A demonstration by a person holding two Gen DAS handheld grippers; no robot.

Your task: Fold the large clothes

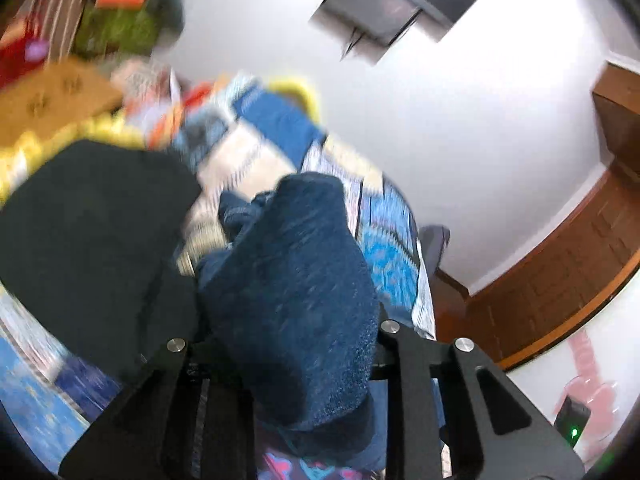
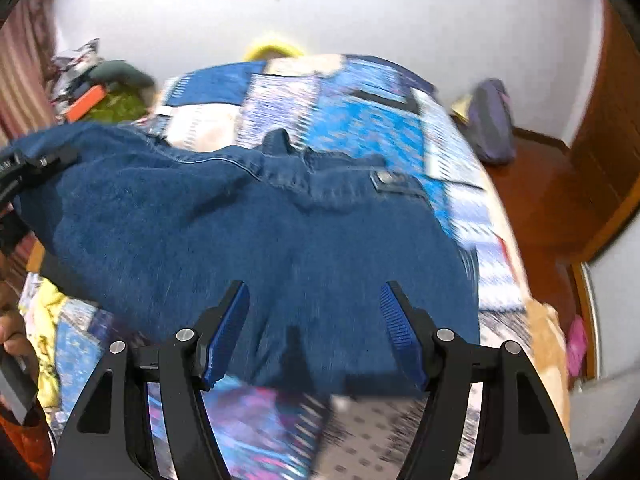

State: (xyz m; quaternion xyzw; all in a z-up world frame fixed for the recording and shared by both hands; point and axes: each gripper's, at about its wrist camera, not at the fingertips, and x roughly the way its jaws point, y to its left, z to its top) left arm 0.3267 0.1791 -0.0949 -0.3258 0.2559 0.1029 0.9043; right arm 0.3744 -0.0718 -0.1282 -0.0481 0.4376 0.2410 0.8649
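Observation:
A pair of dark blue jeans (image 2: 240, 220) lies spread over a bed with a blue patchwork cover (image 2: 360, 120), waistband toward the far side. My right gripper (image 2: 314, 286) hovers open just above the near part of the denim, both blue pads (image 2: 226, 332) bare. My left gripper (image 1: 288, 320) is shut on a bunched fold of the jeans (image 1: 296, 280), which hides its fingertips. In the right wrist view the left gripper (image 2: 24, 168) holds that edge raised at the far left.
A black garment (image 1: 92, 232) lies on the bed to the left of the lifted denim. Piled clutter (image 2: 100, 96) sits at the bed's far left. A purple bag (image 2: 492, 120) rests on the wooden floor at right. A screen (image 1: 396, 4) hangs on the white wall.

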